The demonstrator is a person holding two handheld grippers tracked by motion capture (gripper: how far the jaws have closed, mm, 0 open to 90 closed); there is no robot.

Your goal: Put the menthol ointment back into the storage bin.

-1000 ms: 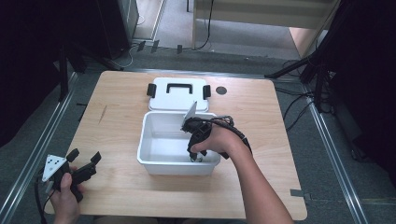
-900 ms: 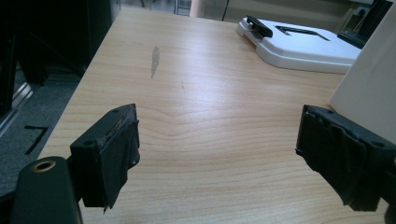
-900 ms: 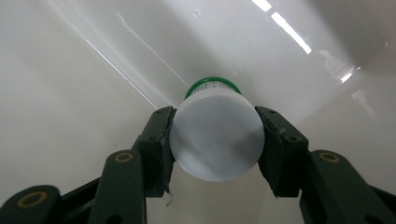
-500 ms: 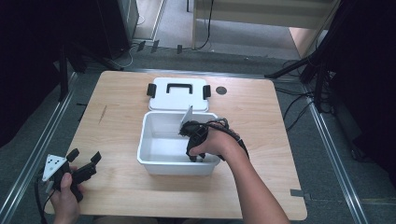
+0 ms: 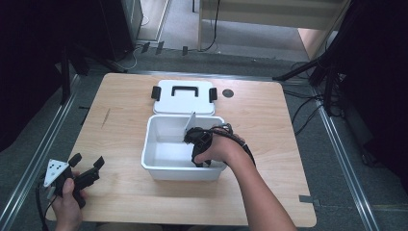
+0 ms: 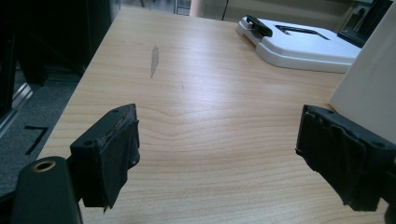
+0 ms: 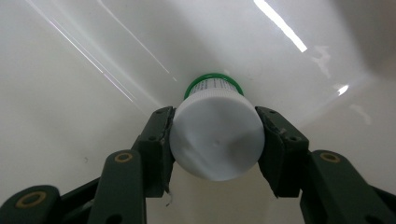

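Observation:
A white plastic bin [image 5: 159, 166] stands mid-table, its lid [image 5: 183, 97] lying flat just behind it. My right gripper [image 5: 198, 155] reaches down inside the bin near the front right corner. In the right gripper view it [image 7: 217, 140] is shut on a small bottle with a white cap [image 7: 215, 140] and a green-edged label [image 7: 212, 84], over the bin's white floor [image 7: 70, 93]. My left gripper [image 5: 86, 168] rests near the table's front left corner, open, with nothing between its fingers [image 6: 114, 154]. In the left gripper view the bin wall [image 6: 369, 93] and the lid [image 6: 299, 42] lie ahead.
The lid has black latches [image 5: 155, 93] and a black handle [image 5: 185, 90]. A dark round hole [image 5: 228, 93] sits in the tabletop [image 5: 274, 125] right of the lid. A scuff mark [image 6: 154, 59] shows on the wood. Metal rails [image 5: 43, 139] flank the table.
My right gripper has dropped lower into the bin toward its front right corner. The left gripper has stayed in place.

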